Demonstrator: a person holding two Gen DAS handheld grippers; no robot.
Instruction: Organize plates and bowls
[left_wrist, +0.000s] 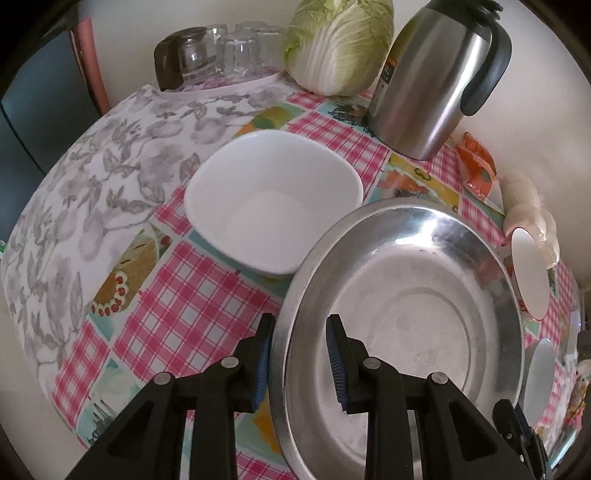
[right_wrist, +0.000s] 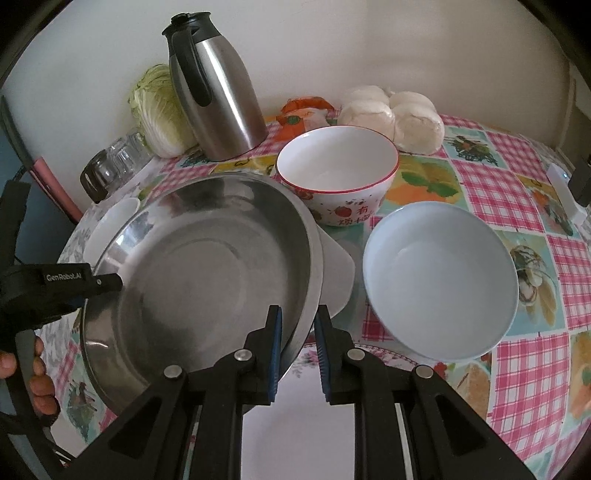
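A large steel basin (left_wrist: 406, 314) (right_wrist: 199, 273) sits tilted over the table. My left gripper (left_wrist: 301, 360) straddles its left rim, one finger outside and one inside, with a gap showing. My right gripper (right_wrist: 298, 350) straddles its right rim, also not fully closed. A white square bowl (left_wrist: 273, 203) lies beyond the basin's left side. A white square plate (right_wrist: 336, 273) lies under the basin's right edge. A red-rimmed bowl (right_wrist: 338, 173) and a pale blue bowl (right_wrist: 439, 280) stand to the right.
A steel thermos jug (left_wrist: 436, 77) (right_wrist: 218, 96), a napa cabbage (left_wrist: 340, 44), upturned glasses (left_wrist: 229, 51) and bagged steamed buns (right_wrist: 395, 114) line the back by the wall. A floral plate (right_wrist: 306, 363) lies under my right gripper. The table edge curves at left.
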